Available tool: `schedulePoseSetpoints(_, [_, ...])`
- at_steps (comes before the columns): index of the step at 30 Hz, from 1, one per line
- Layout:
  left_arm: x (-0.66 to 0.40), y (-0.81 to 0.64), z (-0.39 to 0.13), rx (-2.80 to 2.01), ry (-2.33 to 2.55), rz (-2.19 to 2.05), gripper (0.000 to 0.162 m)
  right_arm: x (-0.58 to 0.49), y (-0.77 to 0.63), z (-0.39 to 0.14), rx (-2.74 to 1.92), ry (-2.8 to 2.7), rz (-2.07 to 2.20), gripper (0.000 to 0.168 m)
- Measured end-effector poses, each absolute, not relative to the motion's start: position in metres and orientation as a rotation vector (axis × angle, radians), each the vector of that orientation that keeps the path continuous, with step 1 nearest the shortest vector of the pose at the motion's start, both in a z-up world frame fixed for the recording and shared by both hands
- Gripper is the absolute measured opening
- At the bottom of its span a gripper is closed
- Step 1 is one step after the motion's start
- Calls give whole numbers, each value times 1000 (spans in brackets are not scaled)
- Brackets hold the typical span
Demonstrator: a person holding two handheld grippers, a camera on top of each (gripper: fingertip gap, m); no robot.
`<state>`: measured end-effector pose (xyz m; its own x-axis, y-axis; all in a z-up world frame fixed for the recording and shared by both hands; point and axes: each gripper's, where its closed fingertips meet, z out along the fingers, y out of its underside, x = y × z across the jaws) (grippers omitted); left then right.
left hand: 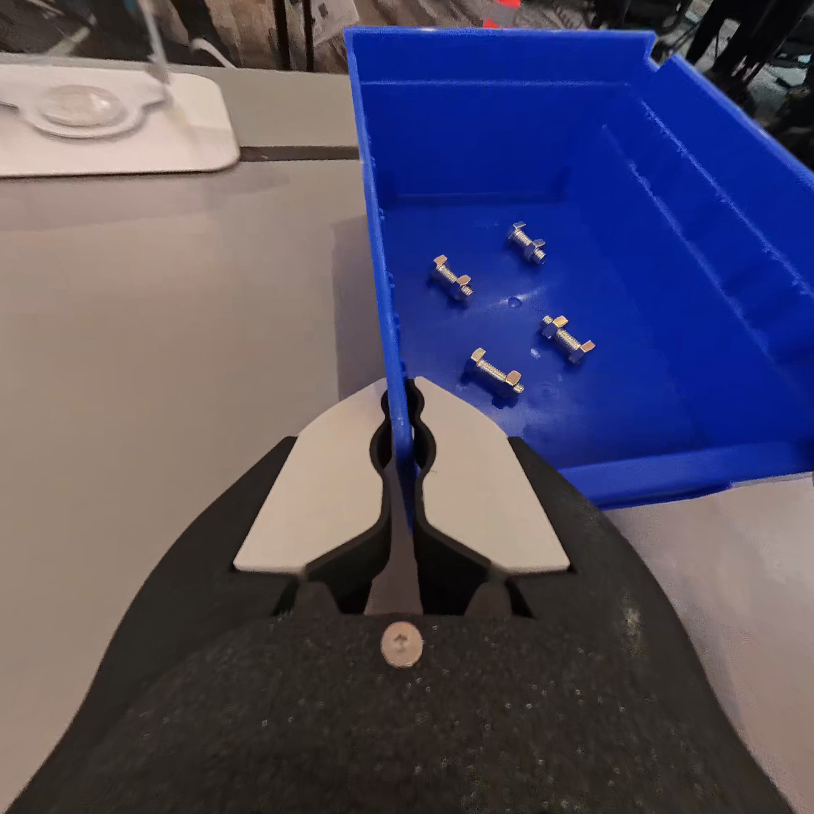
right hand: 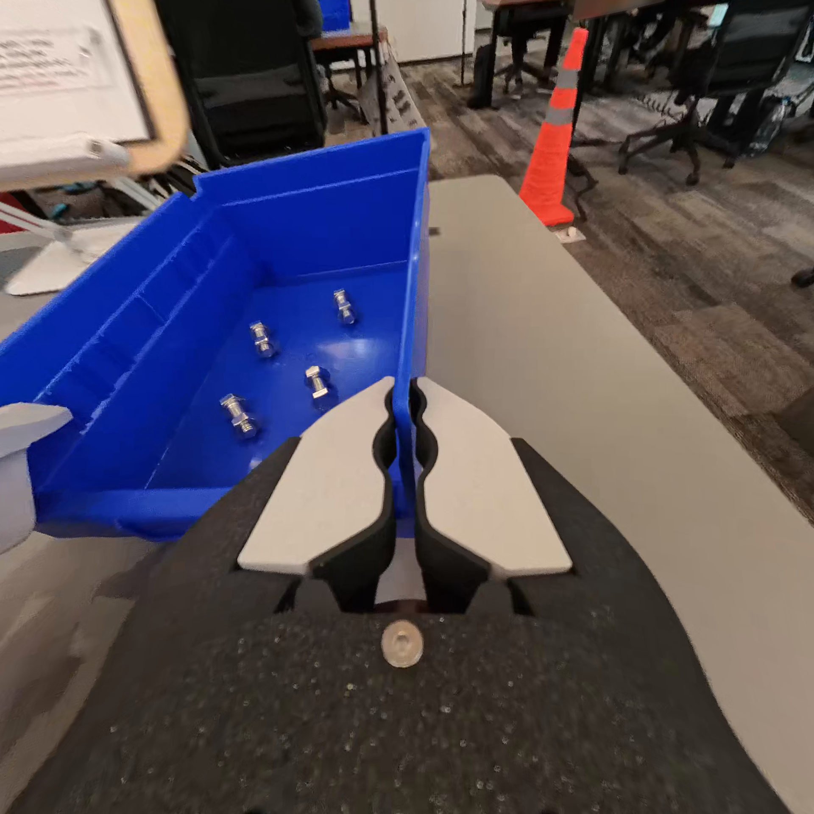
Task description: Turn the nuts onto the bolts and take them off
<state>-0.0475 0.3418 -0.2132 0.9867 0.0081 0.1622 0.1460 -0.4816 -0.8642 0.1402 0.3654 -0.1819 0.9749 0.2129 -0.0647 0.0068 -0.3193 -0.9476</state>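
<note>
A blue plastic bin (left hand: pixel 572 145) stands on the grey table (left hand: pixel 176 308). Several silver bolts with nuts on them (left hand: pixel 495 372) lie on its floor. My left gripper (left hand: pixel 400 392) is shut on the bin's left wall, one pad inside and one outside. In the right wrist view the same bin (right hand: pixel 185 282) shows with the bolts (right hand: pixel 238 416) inside. My right gripper (right hand: pixel 403 387) is shut on the bin's right wall near the front corner. The left gripper's grey finger (right hand: pixel 26 423) shows at the far left edge of the right wrist view.
A white stand base (left hand: pixel 110 123) sits on the table at the back left of the bin. An orange traffic cone (right hand: pixel 557 132) stands on the floor beyond the table's right edge. Office chairs and desks stand farther back. The left gripper's tips are roughly 20 centimetres from the right gripper's.
</note>
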Motion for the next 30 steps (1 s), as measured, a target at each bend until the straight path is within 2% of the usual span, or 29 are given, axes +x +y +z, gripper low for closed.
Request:
schedulePoseSetpoints(7, [-159, 270, -185, -2006, -184, 41, 3, 20, 331, -170, -1854, -255, 386, 3])
schedulePoseSetpoints(12, [-225, 223, -197, -2013, -272, 120, 3, -52, 303, -181, -1862, -319, 466, 3])
schedulePoseSetpoints(17, [-250, 206, -220, -2058, -297, 96, 5, -78, 289, -206, -1893, -330, 490, 4])
schedulePoseSetpoints(20, [-239, 205, -218, -2005, -237, -42, 17, -75, 288, -212, -1874, -323, 511, 14])
schedulePoseSetpoints(23, [-214, 178, -198, -1971, -186, -343, 46, -59, 270, -199, -1826, -396, 519, 39])
schedulePoseSetpoints(26, [-210, 122, -167, -1884, -79, -500, 76, -58, 232, -170, -1692, -573, 655, 44])
schedulePoseSetpoints(30, [-250, 62, -143, -1778, 74, -612, 77, -92, 176, -151, -1610, -802, 852, 44])
